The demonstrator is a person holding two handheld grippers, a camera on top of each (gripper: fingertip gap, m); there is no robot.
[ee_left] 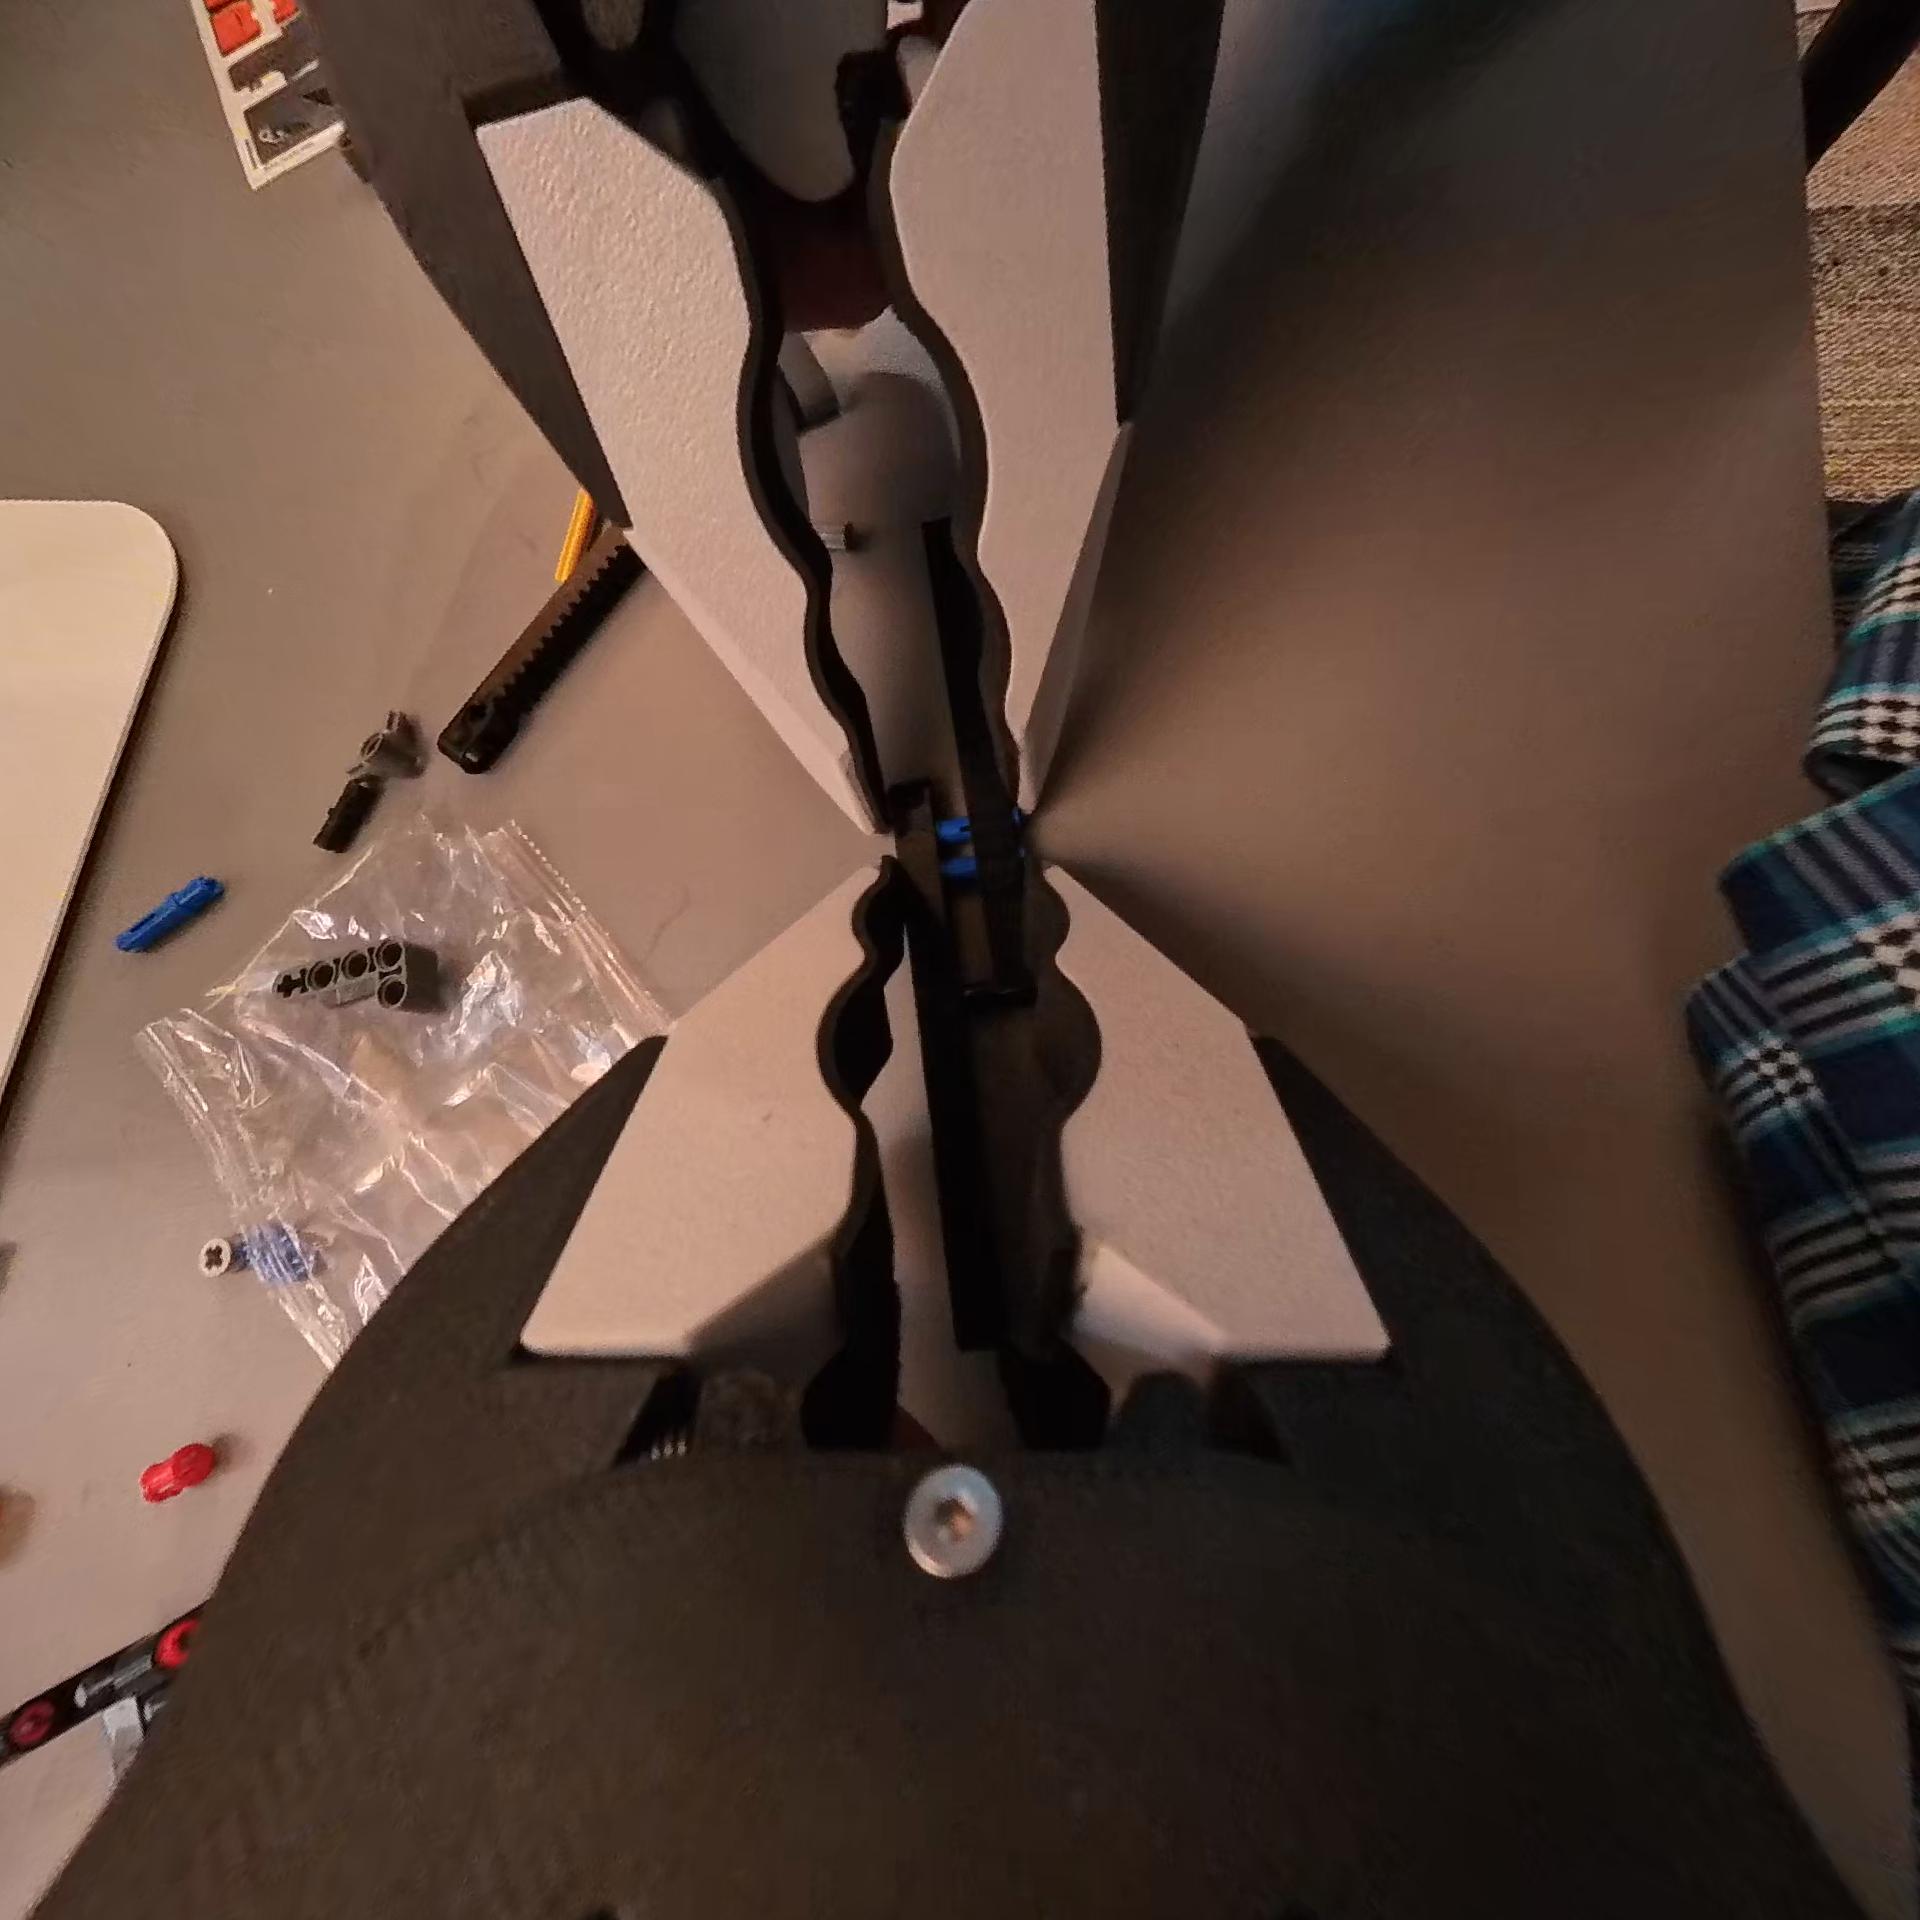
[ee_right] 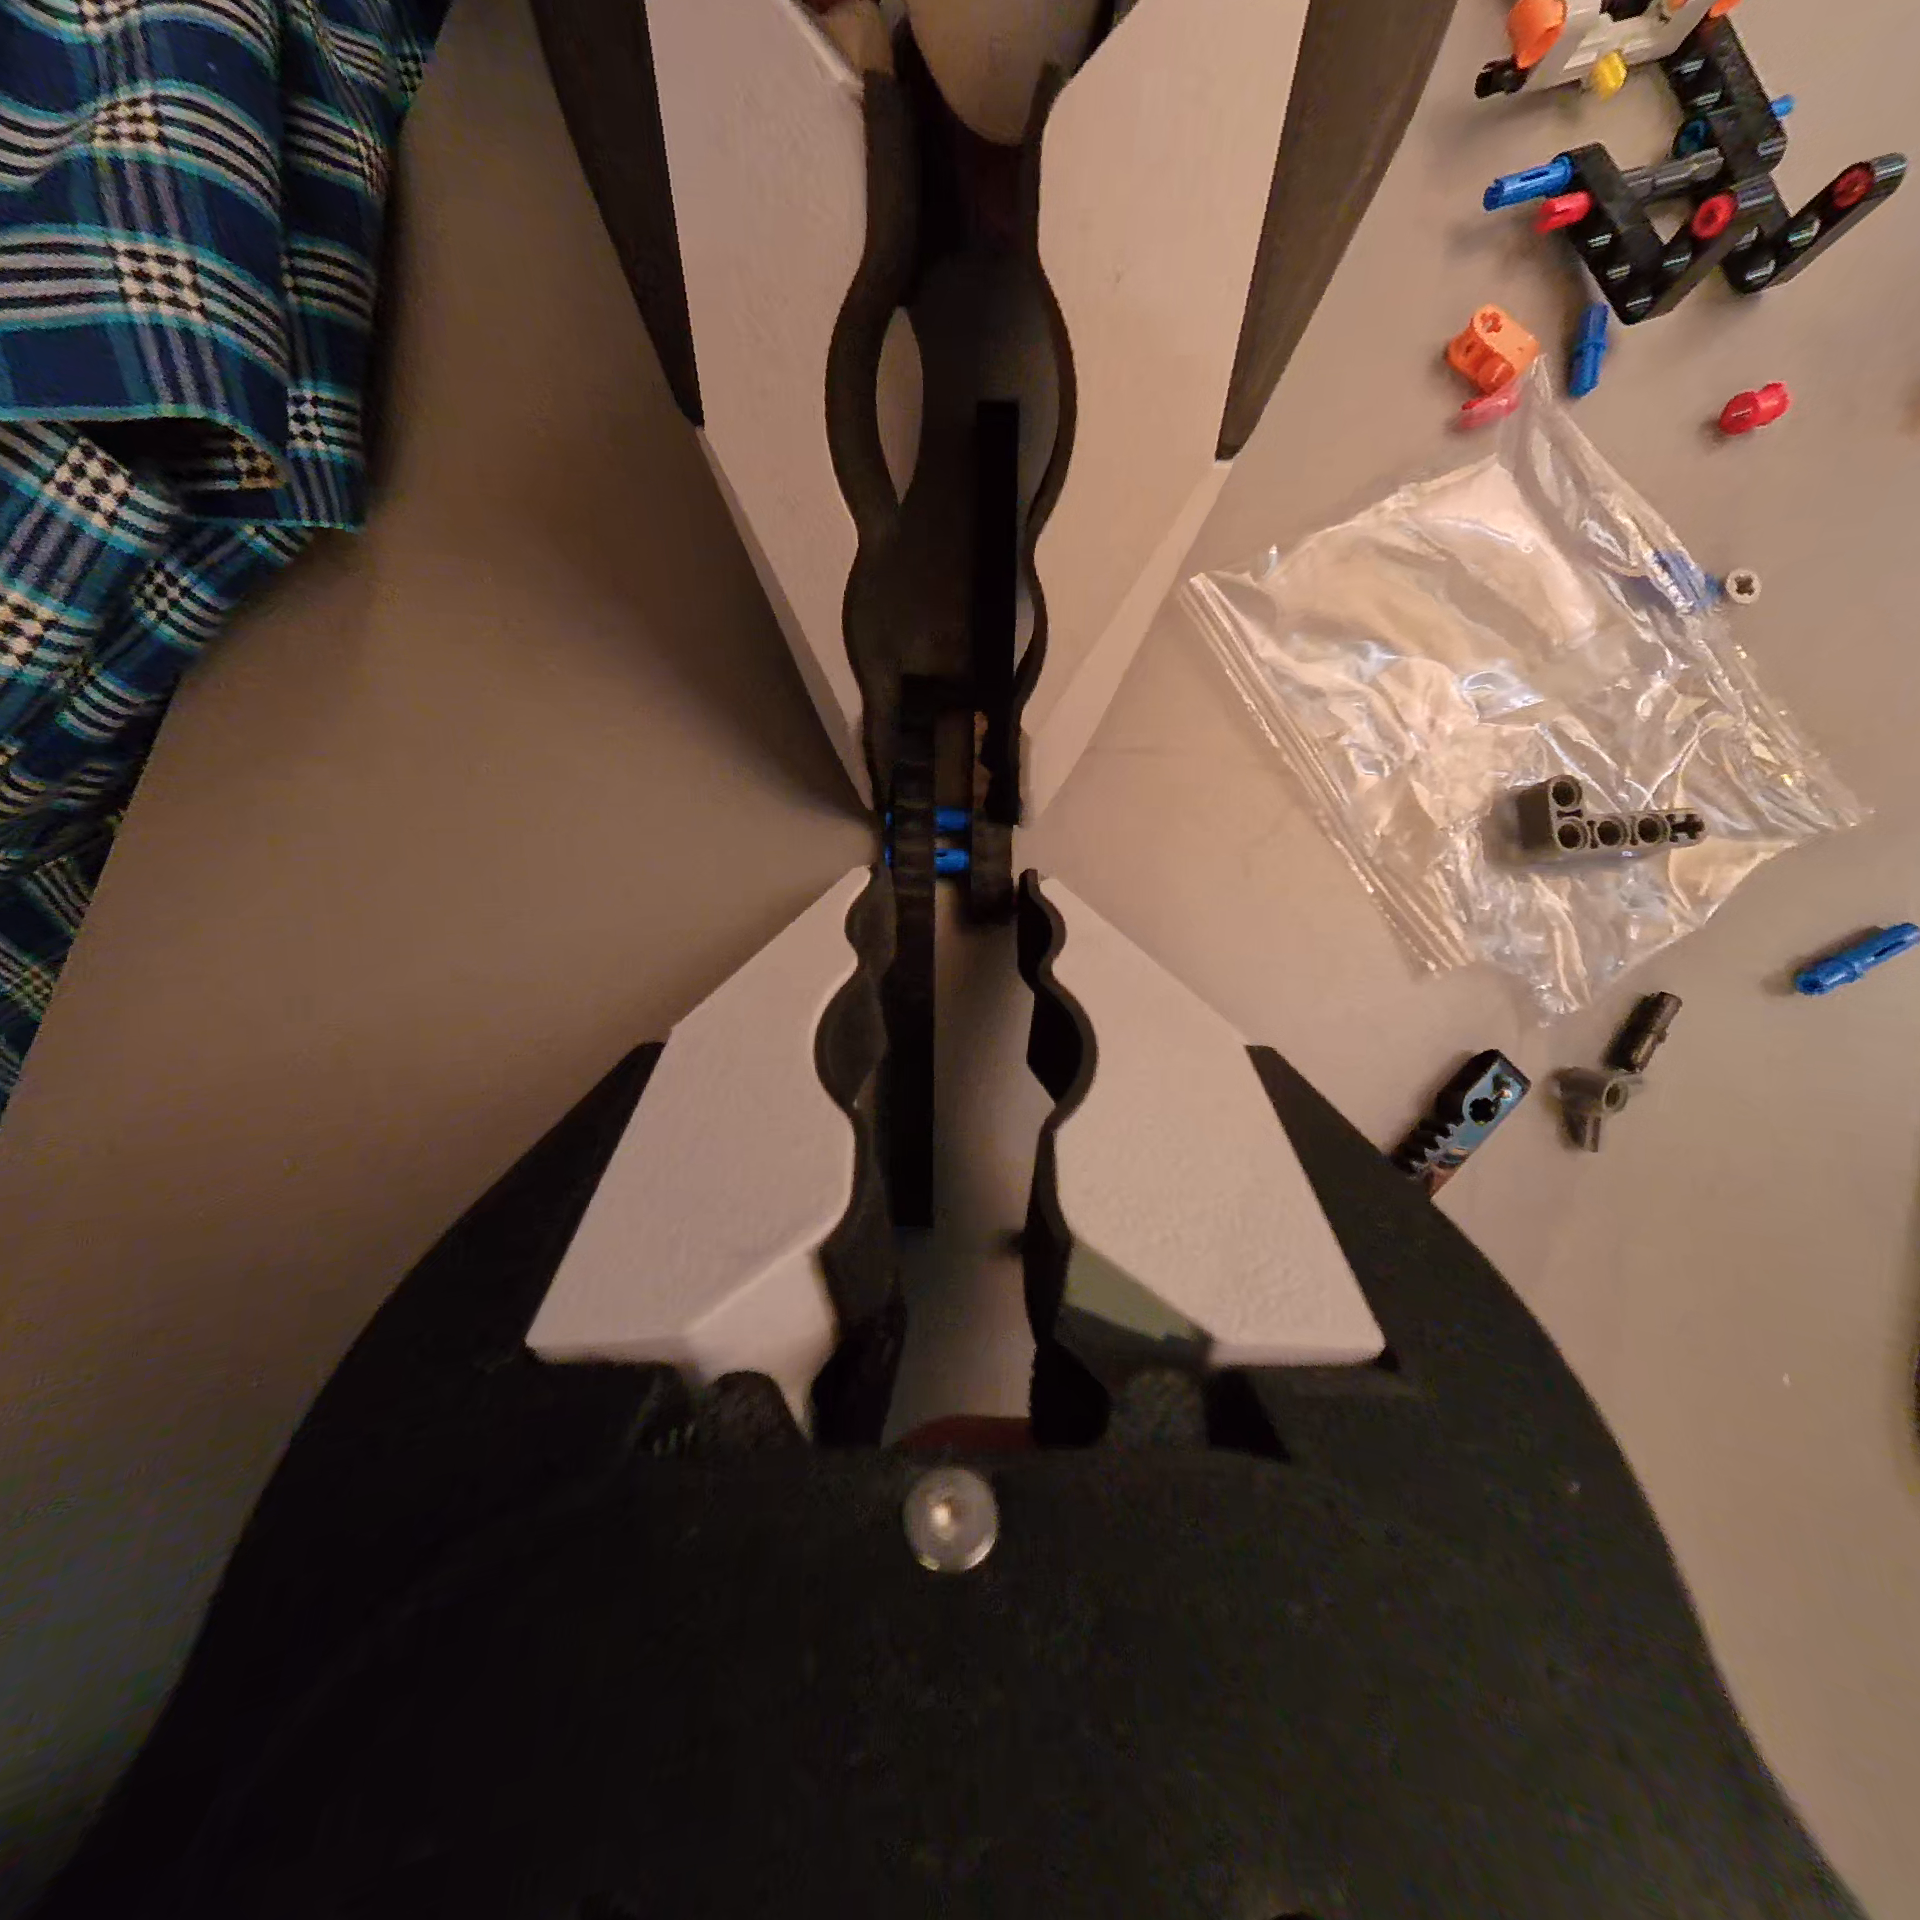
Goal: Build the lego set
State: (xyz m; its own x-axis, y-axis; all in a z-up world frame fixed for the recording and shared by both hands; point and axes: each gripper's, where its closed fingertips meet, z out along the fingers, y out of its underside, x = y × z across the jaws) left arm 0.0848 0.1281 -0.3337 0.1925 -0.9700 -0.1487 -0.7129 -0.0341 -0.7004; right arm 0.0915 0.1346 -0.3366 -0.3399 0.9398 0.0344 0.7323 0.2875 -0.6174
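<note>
My two grippers meet tip to tip above the grey table. My left gripper [ee_left: 966, 883] is shut on a long black beam [ee_left: 940, 1091] seen edge-on. My right gripper [ee_right: 951, 894] is shut on a second black beam [ee_right: 912, 1039]. The two beams overlap at their ends, side by side, and two blue pins [ee_left: 958, 844] bridge the small gap between them; the pins also show in the right wrist view [ee_right: 951, 840]. The right gripper [ee_left: 940, 805] comes in from the top of the left wrist view. The left gripper [ee_right: 945, 800] comes in from the top of the right wrist view.
A clear plastic bag [ee_right: 1507, 727] lies on the table with a grey L-shaped beam [ee_right: 1600, 826] on it. Around it lie a blue pin [ee_right: 1860, 961], a black gear rack [ee_left: 540, 665], red pins [ee_right: 1751, 407] and an orange connector [ee_right: 1491, 348]. A black partial assembly [ee_right: 1704, 208] sits beyond. Plaid cloth [ee_right: 156, 364] borders the table. Both grippers' tips are close together, under 4 cm apart.
</note>
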